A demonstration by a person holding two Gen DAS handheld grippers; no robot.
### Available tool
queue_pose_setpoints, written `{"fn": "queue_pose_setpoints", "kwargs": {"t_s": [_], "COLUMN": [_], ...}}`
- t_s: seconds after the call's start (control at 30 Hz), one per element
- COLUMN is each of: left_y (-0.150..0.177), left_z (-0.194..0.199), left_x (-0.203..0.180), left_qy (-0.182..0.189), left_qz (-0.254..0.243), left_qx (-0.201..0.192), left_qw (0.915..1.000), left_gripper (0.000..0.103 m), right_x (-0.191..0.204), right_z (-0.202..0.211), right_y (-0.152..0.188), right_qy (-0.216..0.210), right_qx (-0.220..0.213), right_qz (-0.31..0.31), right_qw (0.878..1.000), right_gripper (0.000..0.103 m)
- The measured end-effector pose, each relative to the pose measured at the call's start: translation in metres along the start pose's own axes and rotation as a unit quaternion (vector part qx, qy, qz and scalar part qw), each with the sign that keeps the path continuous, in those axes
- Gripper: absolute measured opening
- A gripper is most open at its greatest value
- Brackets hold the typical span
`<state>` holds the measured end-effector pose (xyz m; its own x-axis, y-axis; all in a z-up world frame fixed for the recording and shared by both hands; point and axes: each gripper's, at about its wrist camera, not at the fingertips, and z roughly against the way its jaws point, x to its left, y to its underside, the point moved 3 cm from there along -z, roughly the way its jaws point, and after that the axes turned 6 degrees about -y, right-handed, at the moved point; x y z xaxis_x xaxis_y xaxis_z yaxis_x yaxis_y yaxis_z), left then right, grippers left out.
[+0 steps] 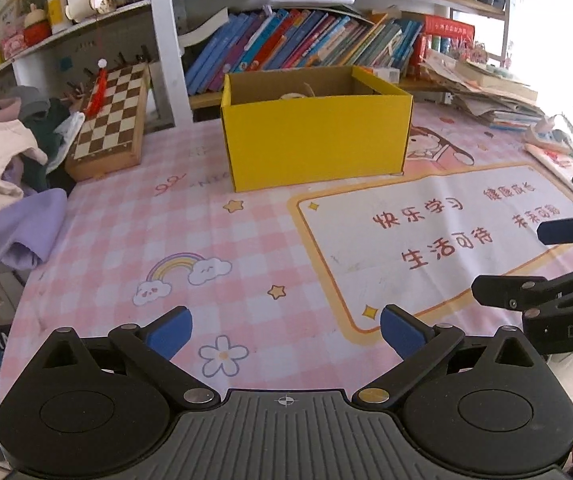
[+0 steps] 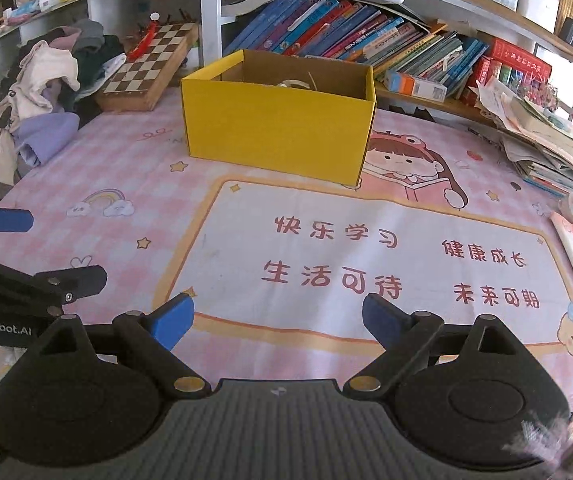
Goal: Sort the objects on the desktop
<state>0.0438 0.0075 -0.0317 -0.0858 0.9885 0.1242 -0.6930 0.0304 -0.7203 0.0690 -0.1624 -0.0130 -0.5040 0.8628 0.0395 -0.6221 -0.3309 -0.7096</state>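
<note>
Two claws hover low over the bench [image 2: 134, 152], the left claw [image 1: 286, 332] and the right claw [image 2: 278, 320] side by side, each with its blue-padded jaws spread wide and nothing between them. Straight ahead, well apart from both, stands the open yellow box [image 2: 278, 136] on the pink checked mat [image 1: 190, 232], something pale just showing over its rim but too hidden to name. Around it lie a chessboard [image 1: 110, 120] and a heap of clothes [image 1: 10, 176] to the left, a row of leaning books [image 2: 350, 36] behind, and a stack of papers [image 2: 542, 144] to the right.
</note>
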Motion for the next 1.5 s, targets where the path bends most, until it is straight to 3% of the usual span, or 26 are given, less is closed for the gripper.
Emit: {"fn": "queue_pose_setpoints", "kwargs": {"t_s": [1.5], "left_y": [0.0027], "left_z": [0.0067], "left_x": [-0.0035], "left_qy": [-0.008], "left_qz": [-0.003], "left_qx": [0.000], "left_qw": [1.0000], "left_gripper": [0.103], "right_x": [0.0053], "right_z": [0.0055], "right_y": [0.0068], "right_qy": [0.003], "right_qx": [0.011], "right_qz": [0.012], "right_qw": [1.000], "right_gripper": [0.094]}}
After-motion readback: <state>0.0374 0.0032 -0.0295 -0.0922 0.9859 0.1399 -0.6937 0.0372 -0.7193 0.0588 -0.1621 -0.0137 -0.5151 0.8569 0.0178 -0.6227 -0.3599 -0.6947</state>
